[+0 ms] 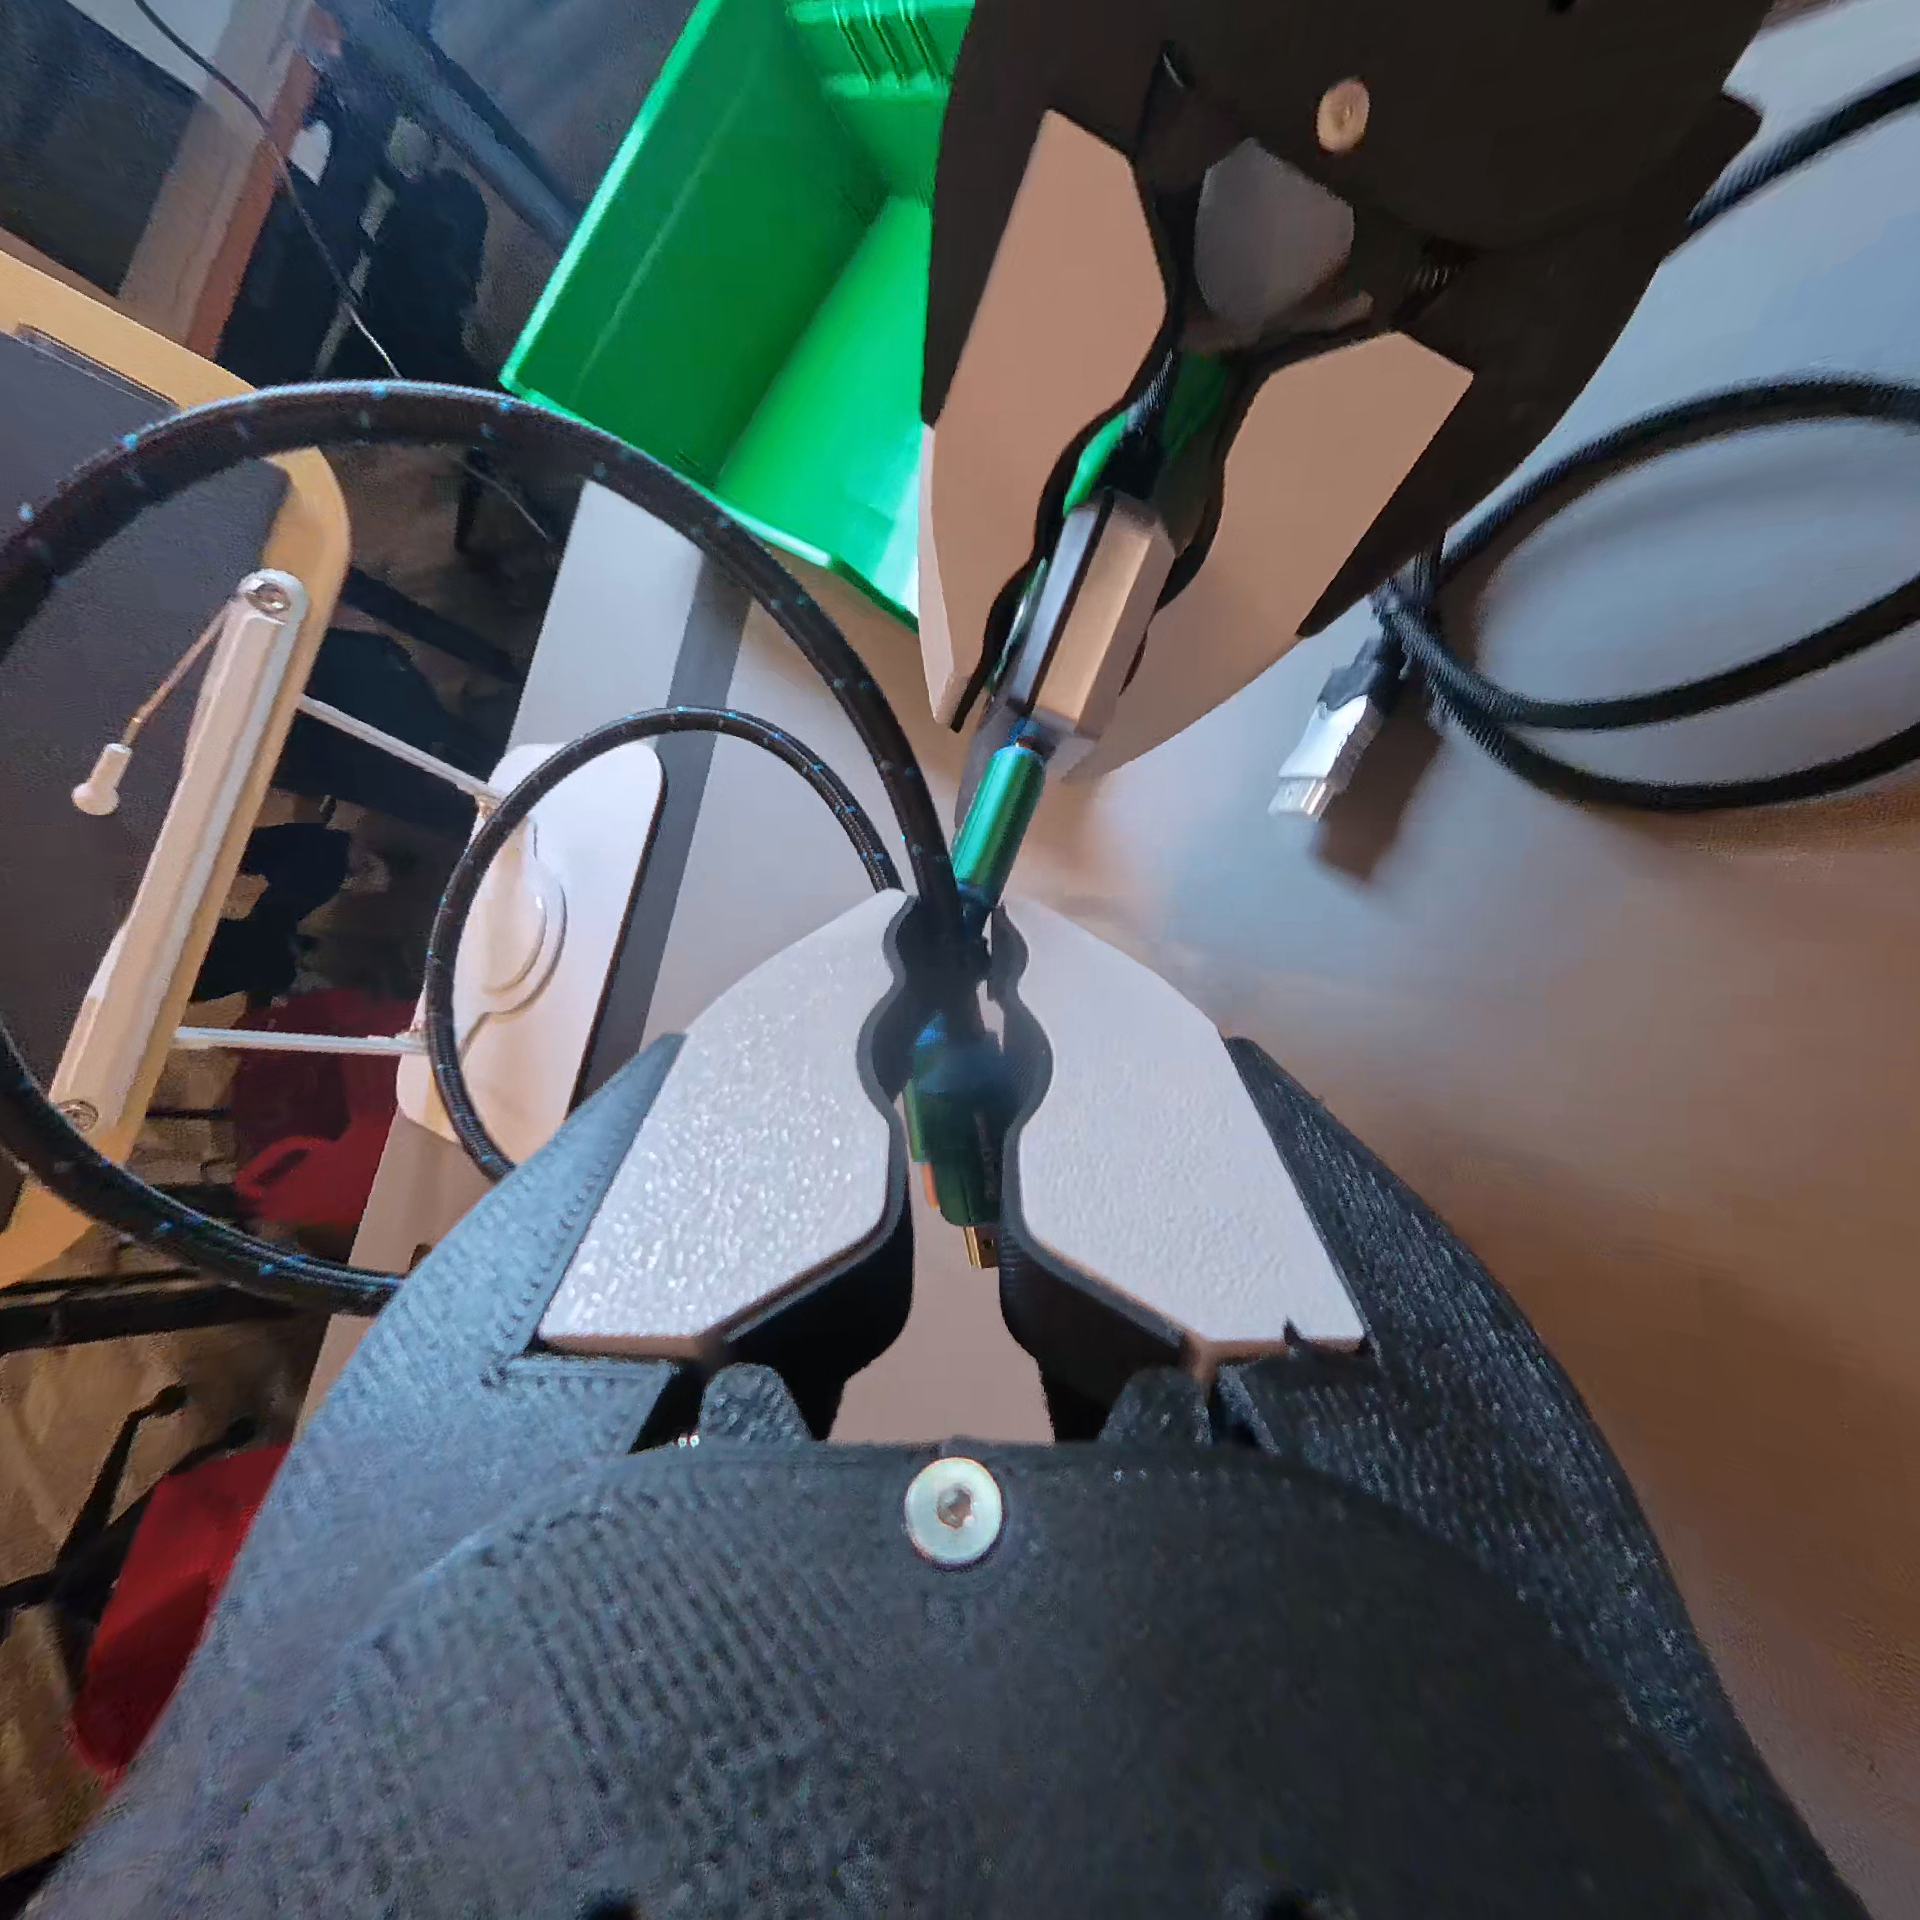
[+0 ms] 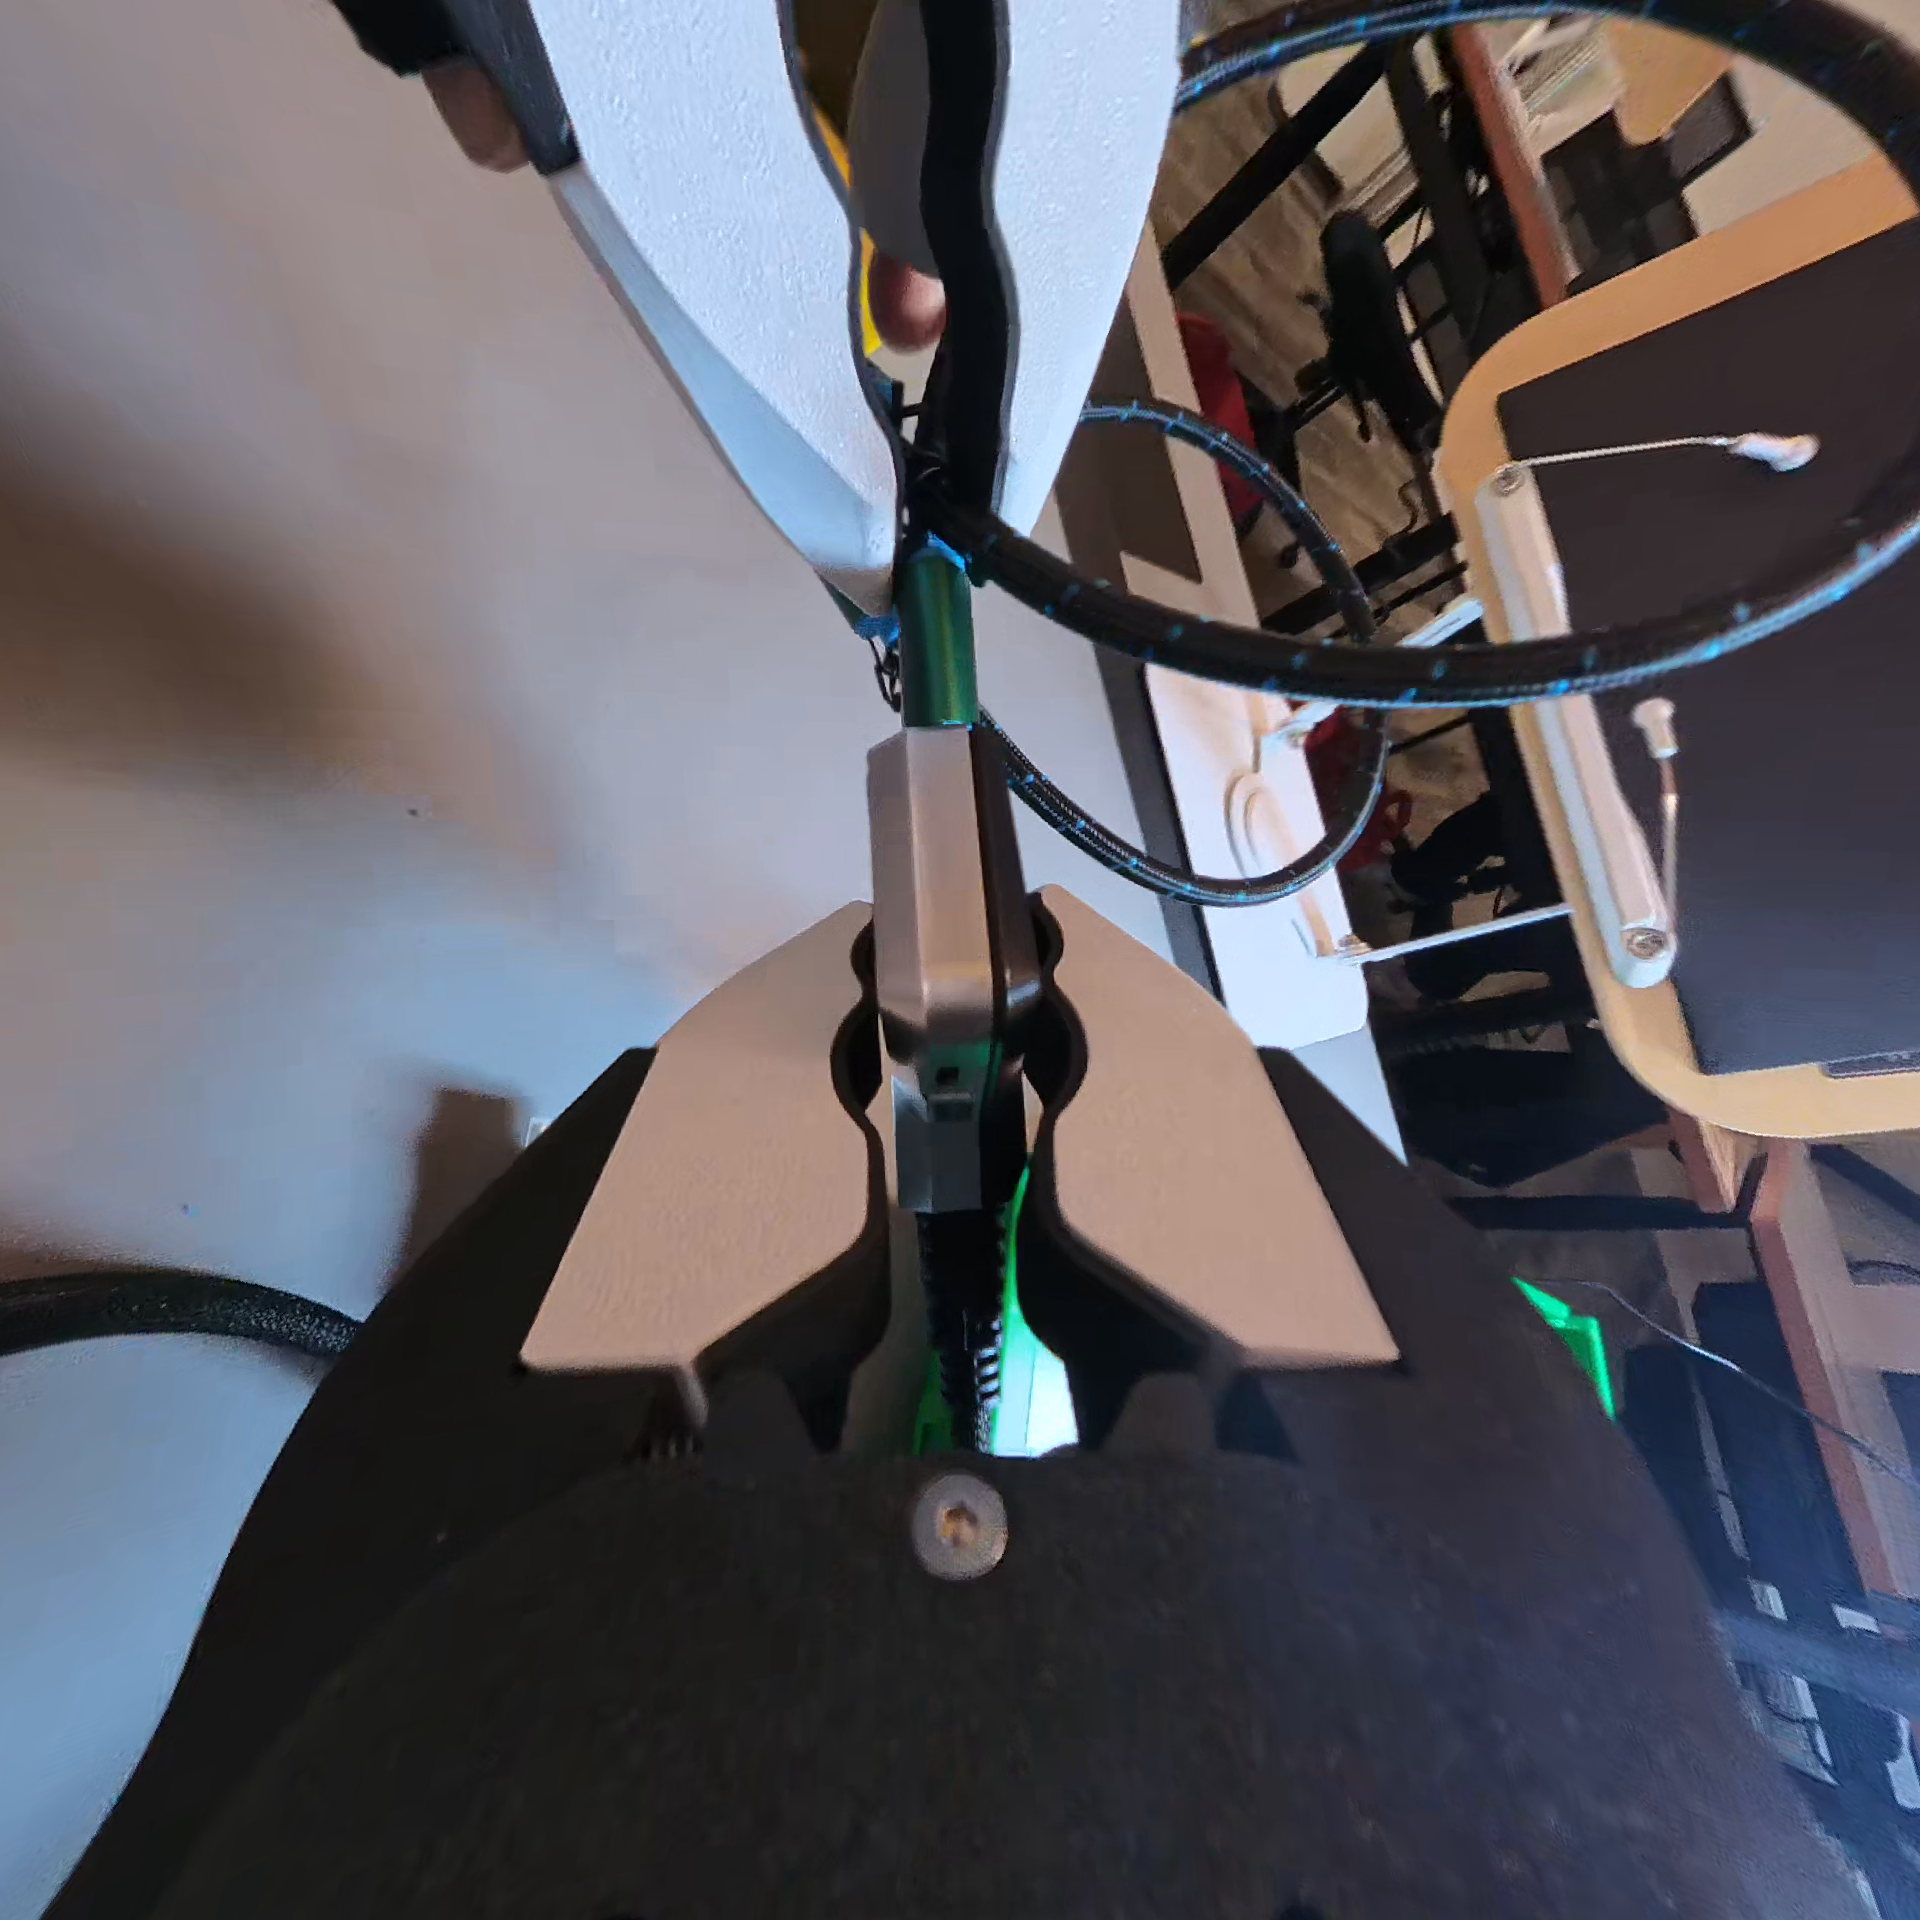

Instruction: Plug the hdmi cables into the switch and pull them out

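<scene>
At centre frame, the left gripper (image 1: pixel 951 1039) pinches the black braided HDMI cable's green metal plug (image 1: pixel 994 826); the right gripper (image 2: pixel 951 1023), jaws clamped, holds the small grey metal switch (image 2: pixel 930 914). A straight, unhurried pull along the plug's axis looks wisest.

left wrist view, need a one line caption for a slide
Left gripper pinches the braided cable's green plug against the grey switch held by the right gripper.

Switch (image 2: pixel 930 914) — between closed jaws
</scene>
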